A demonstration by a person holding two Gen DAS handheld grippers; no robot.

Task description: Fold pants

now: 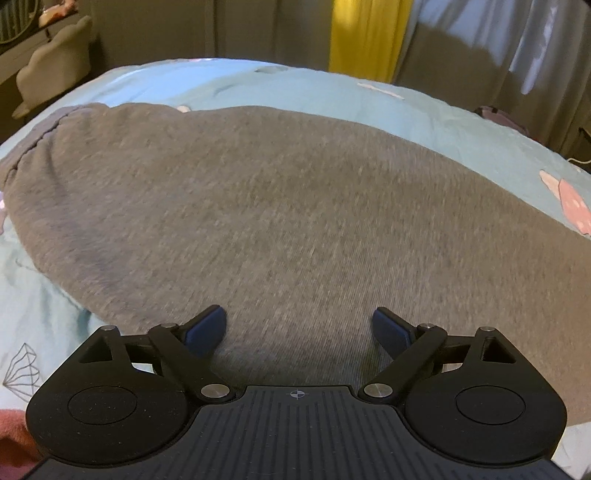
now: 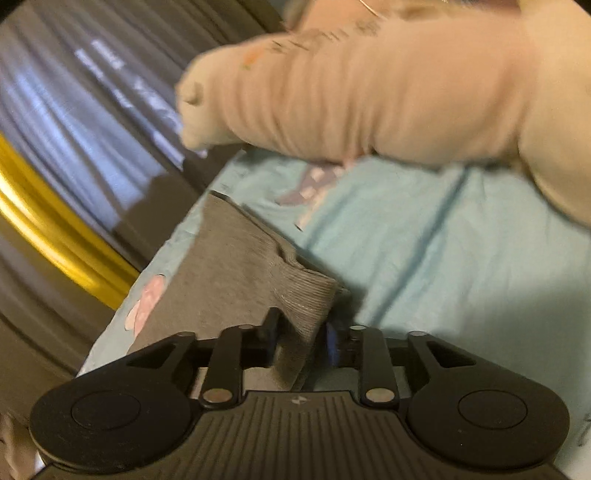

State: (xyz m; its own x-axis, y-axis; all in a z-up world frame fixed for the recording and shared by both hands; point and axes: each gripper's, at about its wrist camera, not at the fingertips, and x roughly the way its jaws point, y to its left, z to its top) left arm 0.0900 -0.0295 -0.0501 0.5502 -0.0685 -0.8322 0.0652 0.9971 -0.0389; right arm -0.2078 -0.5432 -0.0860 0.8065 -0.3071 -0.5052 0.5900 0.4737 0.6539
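Grey knit pants [image 1: 277, 203] lie spread flat across a light blue bed sheet [image 1: 424, 110] and fill most of the left wrist view. My left gripper [image 1: 299, 317] hovers over their near part, open wide, with nothing between its blue pads [image 1: 207, 328]. In the right wrist view the pants [image 2: 229, 266] run away toward the bed's edge. My right gripper [image 2: 301, 332] is shut on their ribbed band [image 2: 306, 291], which is bunched and lifted a little between the jaws.
A beige, wrinkled soft bulk [image 2: 369, 92] hangs blurred over the sheet [image 2: 461, 258]; I cannot tell what it is. Grey and yellow curtains [image 1: 365, 33] stand beyond the bed. A beige chair [image 1: 55, 66] is at far left, pink fabric [image 1: 11, 435] at near left.
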